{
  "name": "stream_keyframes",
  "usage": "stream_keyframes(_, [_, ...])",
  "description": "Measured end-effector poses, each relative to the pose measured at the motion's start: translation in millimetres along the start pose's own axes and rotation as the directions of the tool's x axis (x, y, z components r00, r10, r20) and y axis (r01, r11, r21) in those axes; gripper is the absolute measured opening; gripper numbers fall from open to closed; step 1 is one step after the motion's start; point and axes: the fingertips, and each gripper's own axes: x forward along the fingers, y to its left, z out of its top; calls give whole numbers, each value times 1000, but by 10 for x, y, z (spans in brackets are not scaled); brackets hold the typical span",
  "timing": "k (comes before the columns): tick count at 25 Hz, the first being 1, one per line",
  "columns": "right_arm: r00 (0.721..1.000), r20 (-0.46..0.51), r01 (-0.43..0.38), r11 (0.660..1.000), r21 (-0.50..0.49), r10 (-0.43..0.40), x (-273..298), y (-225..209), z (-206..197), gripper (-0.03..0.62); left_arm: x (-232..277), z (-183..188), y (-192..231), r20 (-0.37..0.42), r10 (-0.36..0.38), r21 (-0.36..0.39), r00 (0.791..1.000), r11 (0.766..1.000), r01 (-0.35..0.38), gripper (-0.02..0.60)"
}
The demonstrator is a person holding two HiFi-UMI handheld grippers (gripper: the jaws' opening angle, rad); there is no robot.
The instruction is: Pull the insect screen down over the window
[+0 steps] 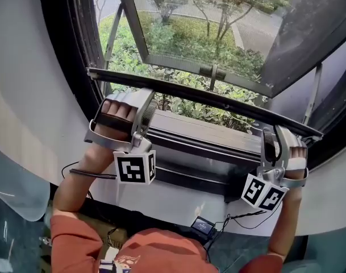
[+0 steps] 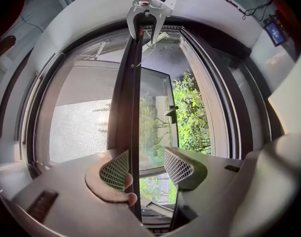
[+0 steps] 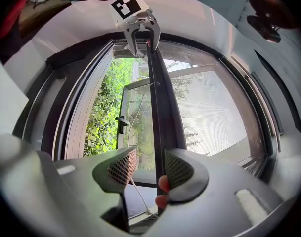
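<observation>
Shrubs (image 1: 190,110) outside; cables (image 1: 233,215), small device (image 1: 202,226) below.

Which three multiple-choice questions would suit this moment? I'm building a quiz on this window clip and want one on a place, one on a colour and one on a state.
1. Where does the screen's pull bar run?
A. Between the jaws of the left gripper and of the right gripper
B. Along the floor
C. Above the top of the window frame

2. What colour is the pull bar?
A. White
B. Red
C. Black

3. How do the left gripper's jaws stand?
A. Apart
B. Pressed together on nothing
C. Out of view

Answers:
1 A: each gripper view shows the bar passing between that gripper's two jaws.
2 C: the bar is dark along its whole length in all three views.
3 A: a clear gap shows between the two mesh pads, with the bar close to one of them.
</observation>
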Motion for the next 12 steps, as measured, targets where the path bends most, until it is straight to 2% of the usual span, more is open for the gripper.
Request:
stream_keyframes(4, [1000, 7, -15, 1000, 15, 15, -28, 228, -41, 183, -21, 31, -224, -6, -16, 4, 1000, 1000, 16, 216])
stream_keyframes(12, [999, 1, -54, 998, 33, 54, -62, 339, -25, 183, -60, 19, -336, -9, -51, 2, 999, 999, 51, 215])
